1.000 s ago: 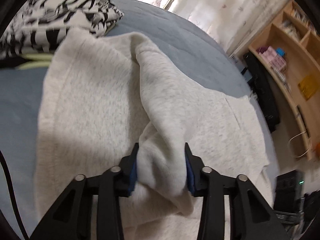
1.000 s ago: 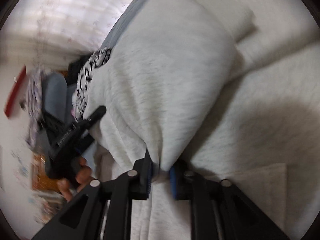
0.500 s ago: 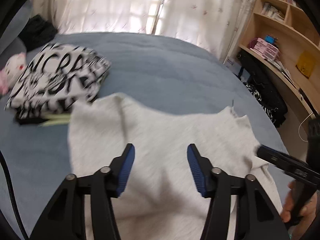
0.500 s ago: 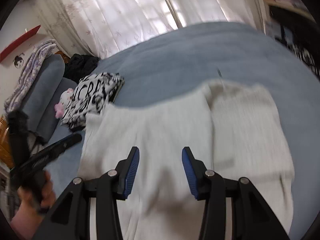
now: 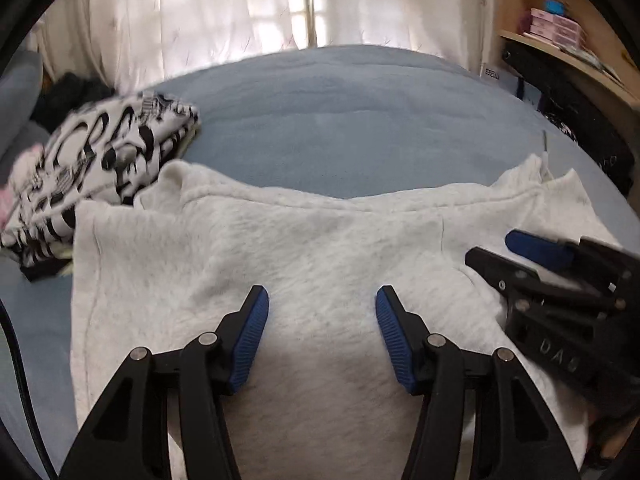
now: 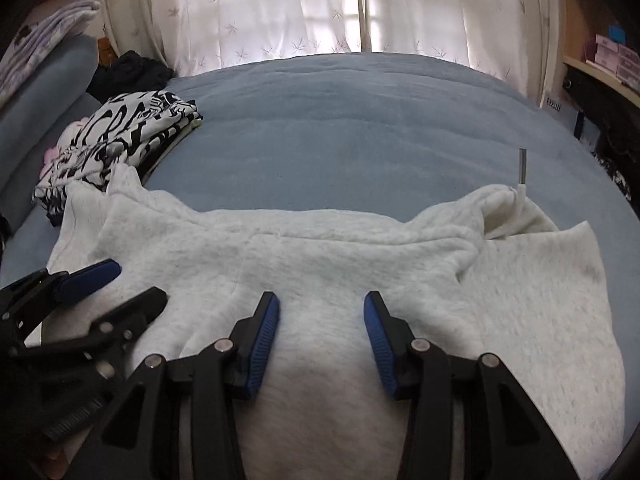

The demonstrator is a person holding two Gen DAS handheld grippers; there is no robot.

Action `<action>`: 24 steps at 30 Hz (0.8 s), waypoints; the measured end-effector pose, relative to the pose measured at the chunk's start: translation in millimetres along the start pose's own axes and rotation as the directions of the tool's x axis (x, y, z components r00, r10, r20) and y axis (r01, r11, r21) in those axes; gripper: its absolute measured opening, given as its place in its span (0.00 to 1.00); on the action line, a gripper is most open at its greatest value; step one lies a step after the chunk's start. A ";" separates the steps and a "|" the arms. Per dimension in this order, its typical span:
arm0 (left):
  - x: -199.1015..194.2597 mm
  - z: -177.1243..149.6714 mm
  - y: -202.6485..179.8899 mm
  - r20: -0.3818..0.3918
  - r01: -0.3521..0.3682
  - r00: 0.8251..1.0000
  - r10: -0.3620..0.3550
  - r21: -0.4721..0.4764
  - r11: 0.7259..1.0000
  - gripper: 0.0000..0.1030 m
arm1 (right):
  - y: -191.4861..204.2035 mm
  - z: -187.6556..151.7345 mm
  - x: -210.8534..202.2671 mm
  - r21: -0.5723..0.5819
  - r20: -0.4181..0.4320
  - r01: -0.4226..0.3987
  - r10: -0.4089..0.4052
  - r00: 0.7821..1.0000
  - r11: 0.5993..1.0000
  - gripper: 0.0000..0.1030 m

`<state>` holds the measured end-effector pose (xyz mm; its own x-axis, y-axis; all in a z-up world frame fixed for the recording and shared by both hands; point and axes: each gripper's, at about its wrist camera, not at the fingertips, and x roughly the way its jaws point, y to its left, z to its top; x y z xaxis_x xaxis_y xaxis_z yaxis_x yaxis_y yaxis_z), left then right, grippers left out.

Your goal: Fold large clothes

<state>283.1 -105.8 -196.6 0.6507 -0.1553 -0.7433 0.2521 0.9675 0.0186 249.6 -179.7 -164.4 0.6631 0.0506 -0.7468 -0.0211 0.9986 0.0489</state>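
Note:
A pale grey fleece hoodie (image 5: 320, 240) lies folded over itself on the blue bed, its far edge a thick rolled fold. Its drawstring tip (image 6: 522, 168) sticks up at the right corner. My left gripper (image 5: 321, 292) hovers open over the near middle of the cloth, nothing between its blue pads. My right gripper (image 6: 321, 298) is likewise open above the hoodie (image 6: 320, 256), holding nothing. Each gripper shows in the other's view: the right gripper (image 5: 490, 246) at the right edge, the left gripper (image 6: 138, 280) at the lower left, both open over the cloth.
A folded black-and-white printed garment (image 5: 100, 152) sits at the hoodie's far left corner, touching it. The blue bed cover (image 5: 360, 120) stretches beyond to white curtains. A wooden shelf (image 5: 560, 40) and dark bags stand at the right, a grey sofa (image 6: 48, 92) at the left.
Both grippers let go of the fleece fold they were pinching, opened, and drew back toward the near edge. The hoodie now lies flat, folded over.

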 end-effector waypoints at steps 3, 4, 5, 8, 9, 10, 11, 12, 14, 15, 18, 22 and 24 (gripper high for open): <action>-1.7 4.2 7.7 -0.021 0.034 0.999 -0.035 -0.043 0.999 0.53 | -6.2 2.6 -3.8 0.036 -0.017 -0.024 0.025 1.000 0.999 0.44; -5.4 4.9 11.2 -0.027 0.051 0.998 -0.053 -0.064 0.997 0.53 | -8.7 3.1 -8.8 0.049 -0.024 -0.033 0.034 0.999 0.998 0.44; -11.9 4.3 13.6 -0.026 0.065 0.997 -0.068 -0.077 0.995 0.53 | -8.3 3.3 -13.0 0.060 -0.029 -0.038 0.040 0.999 0.997 0.44; -35.0 -3.0 16.6 -0.015 0.105 0.994 -0.106 -0.076 0.992 0.58 | -10.6 -4.7 -40.3 0.099 -0.037 -0.067 0.071 0.997 0.993 0.44; -43.0 -6.7 16.3 -0.015 0.119 0.993 -0.121 -0.067 0.991 0.65 | -11.1 -10.2 -49.3 0.104 -0.040 -0.082 0.087 0.995 0.991 0.44; -48.6 -11.7 16.2 -0.018 0.133 0.991 -0.134 -0.060 0.989 0.67 | -10.8 -16.9 -57.7 0.105 -0.044 -0.095 0.100 0.994 0.990 0.44; -52.8 -16.2 16.6 -0.026 0.144 0.989 -0.145 -0.055 0.988 0.70 | -9.8 -22.6 -62.9 0.102 -0.047 -0.103 0.108 0.993 0.990 0.44; -55.9 -25.2 15.3 -0.041 0.153 0.987 -0.155 -0.051 0.987 0.70 | -8.0 -30.4 -67.6 0.094 -0.056 -0.105 0.110 0.992 0.990 0.44; -53.8 -44.7 14.9 -0.076 0.137 0.987 -0.140 -0.051 0.989 0.70 | -2.8 -44.7 -72.6 0.079 -0.080 -0.101 0.108 0.991 0.992 0.45; -52.5 -52.4 15.2 -0.088 0.130 0.987 -0.134 -0.052 0.990 0.70 | 1.2 -50.6 -72.5 0.069 -0.091 -0.094 0.101 0.991 0.993 0.45; -55.6 -62.1 18.3 -0.099 0.121 0.987 -0.126 -0.060 0.991 0.70 | 11.5 -68.0 -71.8 0.040 -0.121 -0.065 0.069 0.990 0.997 0.45; -65.2 -71.8 22.7 -0.128 0.123 0.983 -0.131 -0.064 0.990 0.70 | 14.7 -79.3 -77.6 0.064 -0.179 -0.061 0.071 0.981 0.996 0.45; -73.8 -78.9 25.9 -0.148 0.119 0.981 -0.129 -0.074 0.990 0.70 | 8.9 -86.0 -83.2 0.124 -0.209 -0.083 0.108 0.972 0.989 0.45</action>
<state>185.2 -53.5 -194.0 0.4996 -0.2476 -0.8301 0.2745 0.9541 -0.1194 129.9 -173.5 -158.9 0.4854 0.1602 -0.8595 0.0166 0.9812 0.1922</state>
